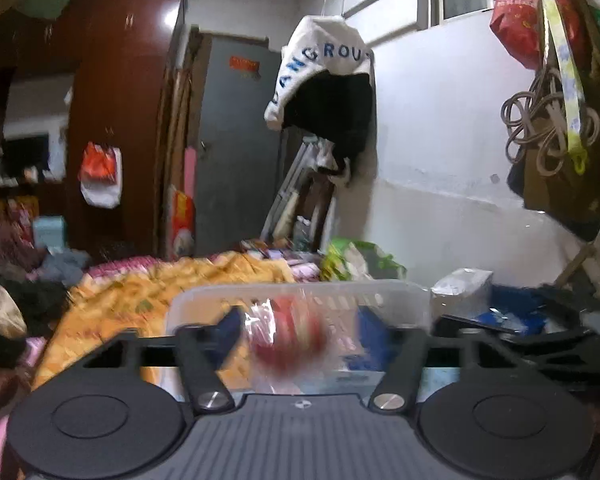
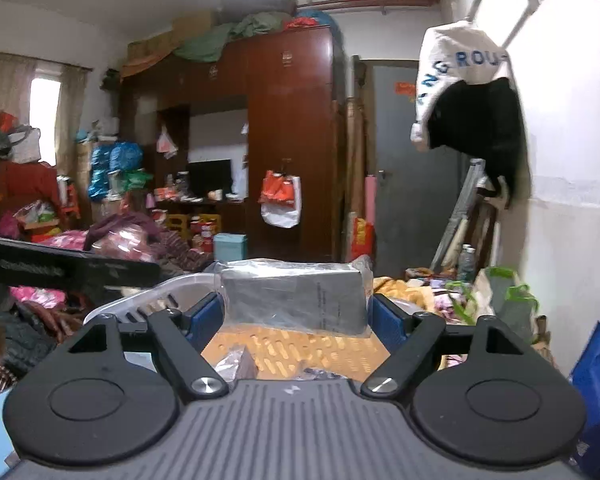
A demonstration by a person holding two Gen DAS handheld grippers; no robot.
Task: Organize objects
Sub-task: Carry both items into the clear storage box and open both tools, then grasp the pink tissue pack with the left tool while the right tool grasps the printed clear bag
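My left gripper (image 1: 298, 330) is shut on a clear plastic bag holding a red item (image 1: 288, 336), blurred by motion, held just in front of a clear plastic basket (image 1: 300, 294). My right gripper (image 2: 296, 312) is shut on a grey box wrapped in clear plastic (image 2: 294, 300), held above the same slotted clear basket (image 2: 156, 294), whose bottom shows the orange cloth beneath. Blue pads (image 2: 388, 322) press the box from both sides. The left gripper's black body (image 2: 60, 266) enters the right wrist view at the left.
An orange quilt (image 1: 148, 296) covers the bed under the basket. A wrapped white packet (image 1: 460, 292) and blue items lie at right. Green bags (image 2: 504, 300) sit by the white wall. A brown wardrobe (image 2: 292, 140), grey door and hanging jacket (image 1: 324, 80) stand behind.
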